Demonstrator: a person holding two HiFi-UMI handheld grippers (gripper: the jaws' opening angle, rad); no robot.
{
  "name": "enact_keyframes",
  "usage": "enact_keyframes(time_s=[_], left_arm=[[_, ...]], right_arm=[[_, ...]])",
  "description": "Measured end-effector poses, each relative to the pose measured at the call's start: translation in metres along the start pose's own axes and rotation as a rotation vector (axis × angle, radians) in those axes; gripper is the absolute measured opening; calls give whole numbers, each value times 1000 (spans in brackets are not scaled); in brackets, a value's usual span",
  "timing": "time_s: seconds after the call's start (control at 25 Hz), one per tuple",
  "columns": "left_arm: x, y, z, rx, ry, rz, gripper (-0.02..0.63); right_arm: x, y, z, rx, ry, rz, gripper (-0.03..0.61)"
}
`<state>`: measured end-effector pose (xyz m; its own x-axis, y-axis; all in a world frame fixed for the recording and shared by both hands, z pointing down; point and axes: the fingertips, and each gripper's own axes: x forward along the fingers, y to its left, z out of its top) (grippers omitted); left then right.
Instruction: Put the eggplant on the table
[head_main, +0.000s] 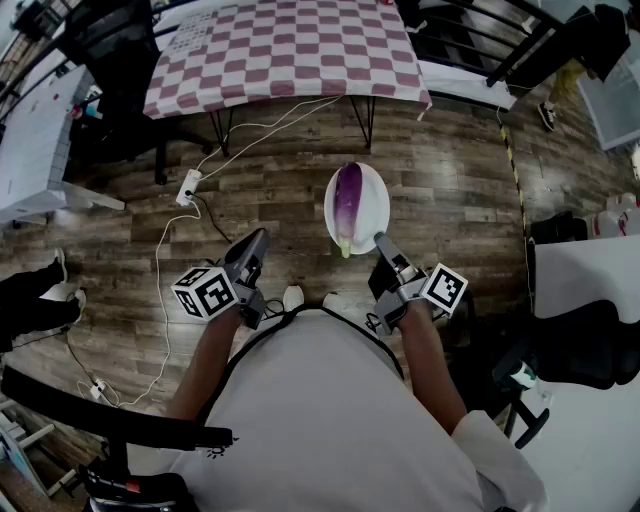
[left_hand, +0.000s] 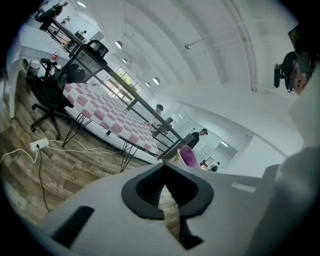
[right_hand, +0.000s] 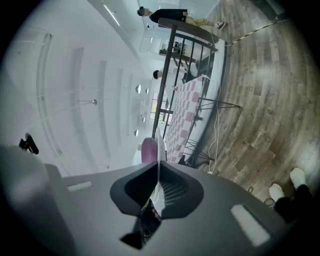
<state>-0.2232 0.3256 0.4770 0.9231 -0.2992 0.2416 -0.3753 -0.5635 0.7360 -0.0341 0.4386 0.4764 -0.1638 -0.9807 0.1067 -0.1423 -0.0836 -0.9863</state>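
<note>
left gripper (head_main: 258, 240): jaws closed together on nothing, near the plate's left rim but apart from it.
right gripper (head_main: 381, 241): jaws pinched on the near right rim of the white plate (head_main: 374, 196), holding it above the floor.
eggplant (head_main: 347, 198): lies along the plate's middle, long axis from near rim to far rim, green stem end at the near rim, just left of the right jaws; right gripper is nearer.
table (head_main: 290, 50): checked cloth, well ahead of the plate's far rim, in line with the eggplant's long axis.
</note>
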Motion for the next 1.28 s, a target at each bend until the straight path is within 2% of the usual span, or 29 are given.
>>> enact_keyframes(time_s=[0.52,1.28], left_arm=[[-6,-1,0,19,-6,4,3],[-38,20,13,28,-18,-22,3]], right_arm=[[-4,5,-6,7,-10,27,23],[5,16,-40,-8,-43,14,25]])
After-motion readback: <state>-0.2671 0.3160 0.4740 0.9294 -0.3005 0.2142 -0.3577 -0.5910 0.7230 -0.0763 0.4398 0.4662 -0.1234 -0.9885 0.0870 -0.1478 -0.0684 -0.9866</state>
